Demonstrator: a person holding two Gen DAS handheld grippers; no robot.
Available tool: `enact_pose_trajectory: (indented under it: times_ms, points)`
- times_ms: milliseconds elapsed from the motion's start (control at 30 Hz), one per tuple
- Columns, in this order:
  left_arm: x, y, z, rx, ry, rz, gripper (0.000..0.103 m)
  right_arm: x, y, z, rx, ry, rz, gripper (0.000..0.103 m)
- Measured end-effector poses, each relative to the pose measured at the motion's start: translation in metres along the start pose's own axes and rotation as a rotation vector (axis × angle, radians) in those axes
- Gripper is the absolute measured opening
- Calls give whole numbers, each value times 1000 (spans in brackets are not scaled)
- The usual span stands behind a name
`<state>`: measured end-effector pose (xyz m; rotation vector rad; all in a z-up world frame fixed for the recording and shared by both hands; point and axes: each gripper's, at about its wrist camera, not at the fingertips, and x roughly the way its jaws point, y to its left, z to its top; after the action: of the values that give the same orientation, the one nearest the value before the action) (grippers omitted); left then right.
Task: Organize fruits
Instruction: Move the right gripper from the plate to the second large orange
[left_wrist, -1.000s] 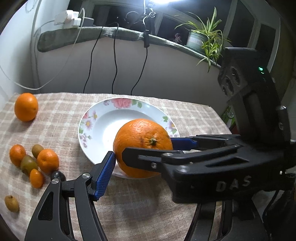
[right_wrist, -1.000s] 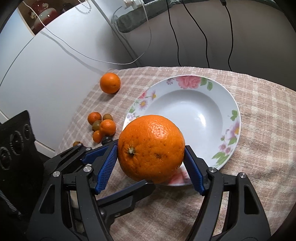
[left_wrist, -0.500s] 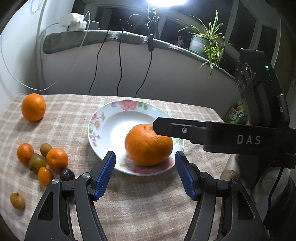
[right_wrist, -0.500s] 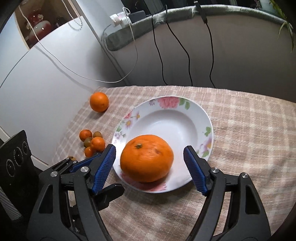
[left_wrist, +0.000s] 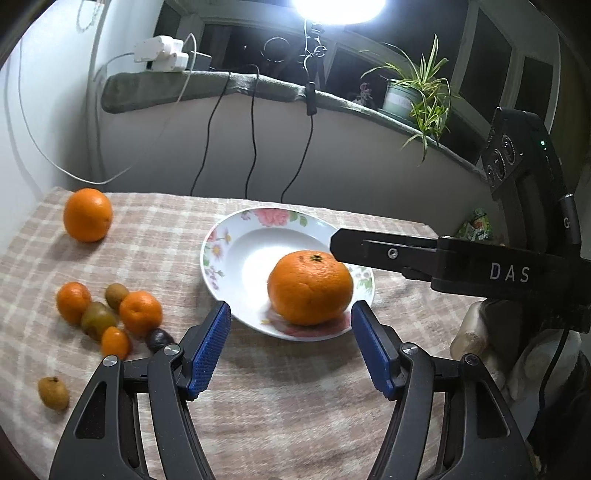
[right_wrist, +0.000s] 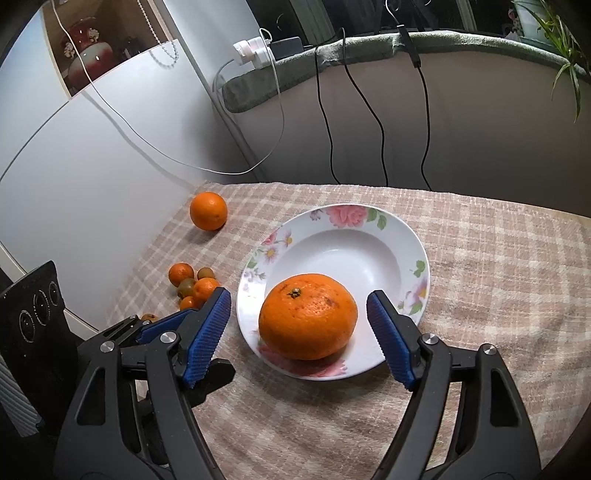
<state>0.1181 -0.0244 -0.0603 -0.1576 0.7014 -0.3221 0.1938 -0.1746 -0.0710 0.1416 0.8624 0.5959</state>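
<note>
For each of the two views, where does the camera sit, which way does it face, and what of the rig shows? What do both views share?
Left wrist: sits on the left gripper, facing forward and down over the table toward the window ledge; its open jaws frame the big orange; the right gripper crosses at right.
Right wrist: sits on the right gripper, facing down toward the white wall; open jaws flank the orange; the left gripper shows lower left.
Shared: floral plate, far orange, small fruit cluster.
</note>
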Motion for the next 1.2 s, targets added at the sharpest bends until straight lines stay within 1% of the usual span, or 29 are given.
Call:
enact_pose_trajectory:
  times_ms: [100, 167, 333, 467, 767, 1000, 1200]
  points:
    - [-6, 2, 2, 12, -14, 26, 67, 0, 3, 1, -5, -4, -6, 81]
    - [-11, 4, 2, 17, -23, 40, 69, -2, 6, 1, -10, -17, -16, 87]
    - [-18, 9, 3, 25, -33, 72, 74, -2, 11, 4, -15, -31, -34, 89]
    - [-22, 17, 4, 22, -40, 95, 76, 0, 15, 6, -13, -36, -40, 92]
    - [-31, 39, 9, 5, -54, 146, 77, 7, 29, 14, -27, -60, -30, 92]
    - [-34, 58, 15, -6, -69, 175, 77, 20, 46, 26, -88, -34, -56, 92]
    - [-33, 78, 21, -19, -73, 200, 77, 34, 60, 38, -114, -6, -51, 92]
